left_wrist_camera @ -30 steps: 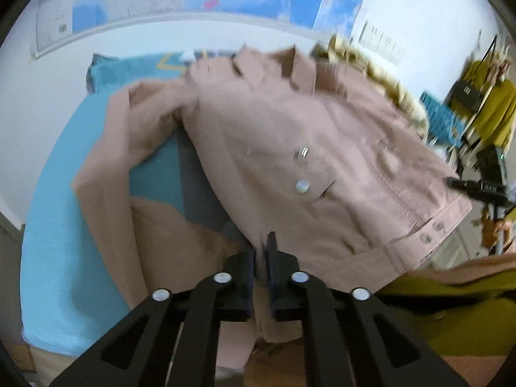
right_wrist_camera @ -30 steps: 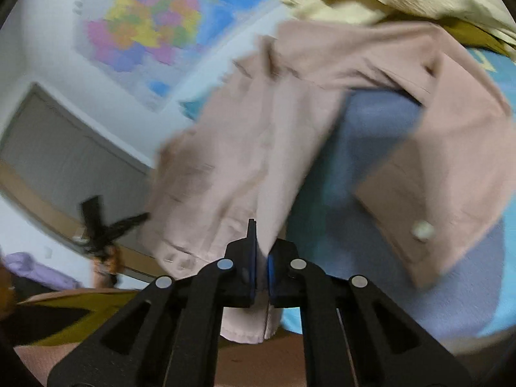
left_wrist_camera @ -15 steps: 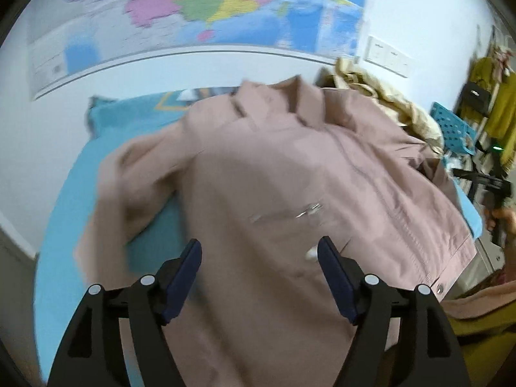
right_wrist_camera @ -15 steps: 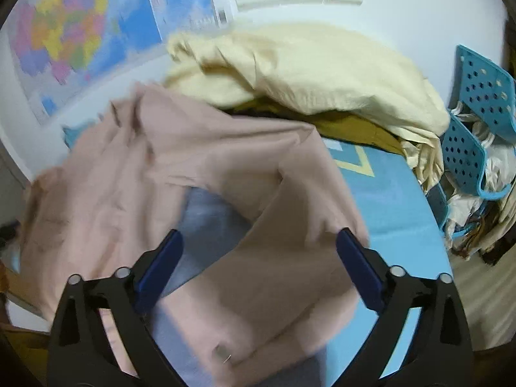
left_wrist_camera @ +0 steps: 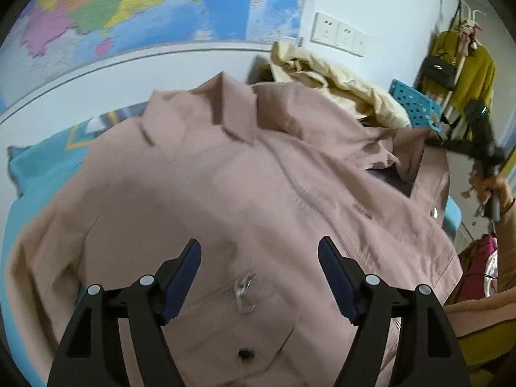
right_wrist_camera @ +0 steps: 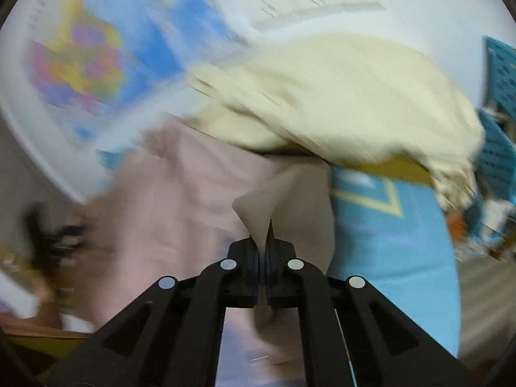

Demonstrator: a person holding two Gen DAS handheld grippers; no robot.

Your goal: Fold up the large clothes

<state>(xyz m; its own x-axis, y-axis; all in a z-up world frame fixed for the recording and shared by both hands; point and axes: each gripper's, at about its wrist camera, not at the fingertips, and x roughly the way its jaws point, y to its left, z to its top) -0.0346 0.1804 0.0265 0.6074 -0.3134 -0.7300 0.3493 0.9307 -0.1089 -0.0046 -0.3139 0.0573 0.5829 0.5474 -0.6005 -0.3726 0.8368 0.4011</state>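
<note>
A dusty pink jacket (left_wrist_camera: 245, 193) lies spread, collar toward the wall, on a light blue table cover (left_wrist_camera: 35, 180). My left gripper (left_wrist_camera: 259, 277) hovers open over its lower front near a chest pocket and snap, with nothing between the pads. In the right wrist view, which is blurred, my right gripper (right_wrist_camera: 262, 248) is shut on a fold of the pink jacket (right_wrist_camera: 200, 200) at its right side, and the cloth rises in a peak from the jaws. The right gripper also shows at the far right of the left wrist view, held by a hand (left_wrist_camera: 490, 187).
A cream garment pile (right_wrist_camera: 338, 96) over a mustard one sits at the back against the wall. A map (left_wrist_camera: 145, 9) and wall sockets (left_wrist_camera: 338, 34) hang behind. Teal perforated baskets (left_wrist_camera: 412, 106) and a rack with a yellow garment (left_wrist_camera: 467, 71) stand to the right.
Both grippers let go of the jacket hem and opened. The left then moved forward over the jacket's front and stayed open. The right swung to the jacket's right side and shut on a fold.
</note>
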